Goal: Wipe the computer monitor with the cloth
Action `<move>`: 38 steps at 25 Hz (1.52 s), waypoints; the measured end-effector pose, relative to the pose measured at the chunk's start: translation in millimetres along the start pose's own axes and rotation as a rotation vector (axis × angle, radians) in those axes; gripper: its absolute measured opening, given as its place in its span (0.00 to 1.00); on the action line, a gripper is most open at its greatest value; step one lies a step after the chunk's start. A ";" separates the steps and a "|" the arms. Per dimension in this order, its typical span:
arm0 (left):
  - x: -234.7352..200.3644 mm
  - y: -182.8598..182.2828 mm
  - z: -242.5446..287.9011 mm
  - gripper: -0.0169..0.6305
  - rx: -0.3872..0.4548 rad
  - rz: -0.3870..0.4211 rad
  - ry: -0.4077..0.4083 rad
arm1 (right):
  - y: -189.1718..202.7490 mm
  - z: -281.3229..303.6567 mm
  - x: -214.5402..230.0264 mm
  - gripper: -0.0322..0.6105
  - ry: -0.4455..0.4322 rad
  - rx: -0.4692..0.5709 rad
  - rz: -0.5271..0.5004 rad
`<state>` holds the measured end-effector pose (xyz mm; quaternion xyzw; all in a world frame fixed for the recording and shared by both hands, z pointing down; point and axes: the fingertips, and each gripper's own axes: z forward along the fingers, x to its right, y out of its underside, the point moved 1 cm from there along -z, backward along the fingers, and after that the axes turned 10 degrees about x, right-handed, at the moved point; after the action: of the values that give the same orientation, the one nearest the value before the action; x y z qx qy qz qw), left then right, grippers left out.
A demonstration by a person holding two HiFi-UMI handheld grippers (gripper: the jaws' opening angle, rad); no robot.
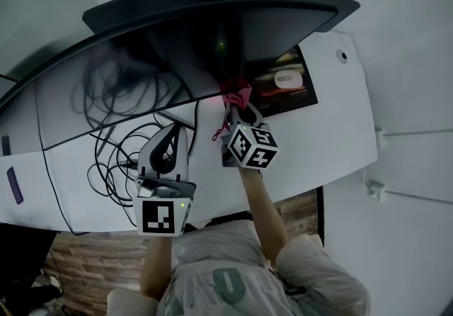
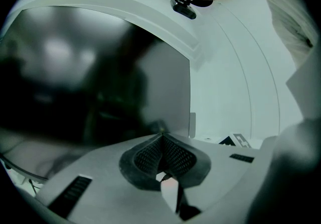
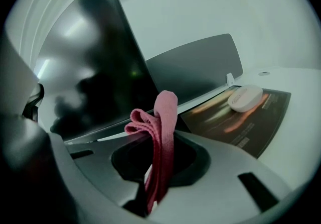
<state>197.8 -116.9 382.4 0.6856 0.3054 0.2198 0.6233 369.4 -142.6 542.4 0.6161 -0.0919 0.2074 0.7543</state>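
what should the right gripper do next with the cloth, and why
Probably ease the right gripper forward and up so the pink cloth presses flat on the monitor. The jaws are shut on the cloth, its folded end sits by the screen's lower edge, and contact cannot be confirmed. The left gripper is shut and empty.

From the right tool (image 1: 237,103), the monitor (image 1: 177,38) closes the way at 12 o'clock, tangled cables (image 1: 117,144) cover the tabletop (image 1: 333,120) at 9 o'clock, a mouse (image 1: 289,79) sits at 2 o'clock, and bare tabletop is free at 3 o'clock.
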 end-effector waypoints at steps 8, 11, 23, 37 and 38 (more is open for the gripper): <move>-46.1 -6.6 -28.6 0.05 0.007 0.036 -0.036 | 15.6 6.7 -42.3 0.14 -0.048 -0.009 0.028; -67.3 -15.2 -46.8 0.05 0.010 0.041 -0.065 | 25.2 8.7 -72.9 0.14 -0.074 -0.025 0.024; -153.0 -33.5 -128.6 0.05 0.016 0.036 -0.200 | 76.5 3.6 -191.5 0.14 -0.188 -0.110 -0.030; -266.1 -44.2 -236.9 0.05 0.016 0.040 -0.373 | 145.0 3.0 -344.6 0.14 -0.324 -0.182 -0.068; -273.5 -44.4 -244.4 0.05 0.014 0.039 -0.379 | 148.8 2.4 -353.5 0.14 -0.324 -0.182 -0.066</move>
<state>-171.4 -128.7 391.1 0.7248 0.1706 0.0967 0.6604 -10.8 -192.4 536.2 0.5732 -0.2105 0.0714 0.7887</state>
